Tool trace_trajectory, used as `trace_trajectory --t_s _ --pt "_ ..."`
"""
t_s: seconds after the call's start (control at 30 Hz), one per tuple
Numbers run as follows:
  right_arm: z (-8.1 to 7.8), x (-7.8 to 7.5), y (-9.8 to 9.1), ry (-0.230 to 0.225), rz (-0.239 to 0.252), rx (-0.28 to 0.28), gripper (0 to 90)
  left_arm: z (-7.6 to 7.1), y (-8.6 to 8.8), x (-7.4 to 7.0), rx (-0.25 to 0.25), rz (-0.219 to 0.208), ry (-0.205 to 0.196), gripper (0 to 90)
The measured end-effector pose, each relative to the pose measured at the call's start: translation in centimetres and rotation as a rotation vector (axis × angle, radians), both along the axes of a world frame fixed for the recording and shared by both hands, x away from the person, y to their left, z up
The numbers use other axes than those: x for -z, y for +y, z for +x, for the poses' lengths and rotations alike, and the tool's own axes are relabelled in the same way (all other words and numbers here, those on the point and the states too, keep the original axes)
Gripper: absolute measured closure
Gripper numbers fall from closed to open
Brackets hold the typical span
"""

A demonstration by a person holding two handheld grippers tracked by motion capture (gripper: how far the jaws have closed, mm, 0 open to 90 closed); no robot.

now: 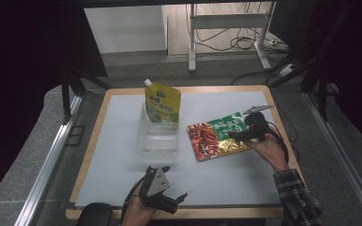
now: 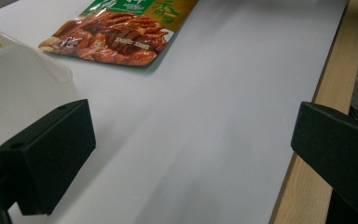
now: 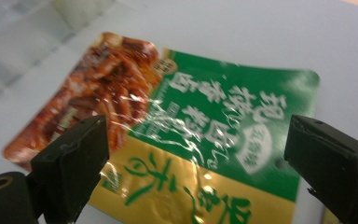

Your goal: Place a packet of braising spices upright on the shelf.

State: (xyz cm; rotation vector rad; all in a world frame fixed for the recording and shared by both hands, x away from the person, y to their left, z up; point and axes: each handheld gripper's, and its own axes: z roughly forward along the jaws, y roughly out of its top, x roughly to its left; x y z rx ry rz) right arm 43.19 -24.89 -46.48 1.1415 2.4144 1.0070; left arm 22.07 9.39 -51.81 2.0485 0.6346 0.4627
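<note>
A green, gold and red food pouch (image 1: pixel 217 135) lies flat on the white mat, right of centre. My right gripper (image 1: pixel 238 135) hangs just over the pouch's right part; in the right gripper view its jaws stand wide apart on either side of the pouch (image 3: pixel 200 135), not pressing on it. A yellow spouted pouch (image 1: pixel 162 104) stands upright in a clear plastic box (image 1: pixel 158 136) at mid-table. My left gripper (image 1: pixel 181 197) rests open near the front edge, with bare mat between its jaws (image 2: pixel 191 158); the food pouch (image 2: pixel 121 32) lies farther off.
The white mat (image 1: pixel 122 155) covers a wooden table top (image 1: pixel 92 141) whose edge (image 2: pixel 307 186) runs close by the left gripper. Metal rails flank the table. A table frame and cables stand on the floor behind.
</note>
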Motion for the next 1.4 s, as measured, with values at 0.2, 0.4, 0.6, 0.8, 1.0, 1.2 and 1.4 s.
trace_trajectory --t_s 0.2,0.4,0.6,0.8,1.0,1.2,1.4 --pt "0.2 1.5 -1.6 0.026 -0.002 0.038 7.2 0.0 0.0 0.0 0.004 0.002 0.0 0.0" --pt "0.8 2.9 -2.7 0.053 0.005 0.068 7.4 0.0 -0.1 0.0 0.005 0.004 0.0 0.0" --pt "1.0 3.7 -3.0 0.082 0.011 0.08 7.4 -0.1 -0.1 0.0 0.008 0.008 -0.001 0.0" --pt "1.2 4.4 -3.0 0.108 0.013 0.088 7.4 -0.1 -0.2 0.1 0.01 0.011 -0.002 0.0" --pt "1.2 4.4 -2.8 0.11 0.009 0.091 7.5 -0.1 -0.3 0.1 0.013 0.014 -0.001 0.0" --pt "1.3 4.7 -2.8 0.144 0.015 0.092 8.9 -0.1 -0.3 0.1 0.016 0.017 -0.002 0.0" --pt "1.4 4.5 -2.9 0.161 0.021 0.108 11.8 -0.1 -0.3 0.1 0.017 0.019 -0.002 0.0"
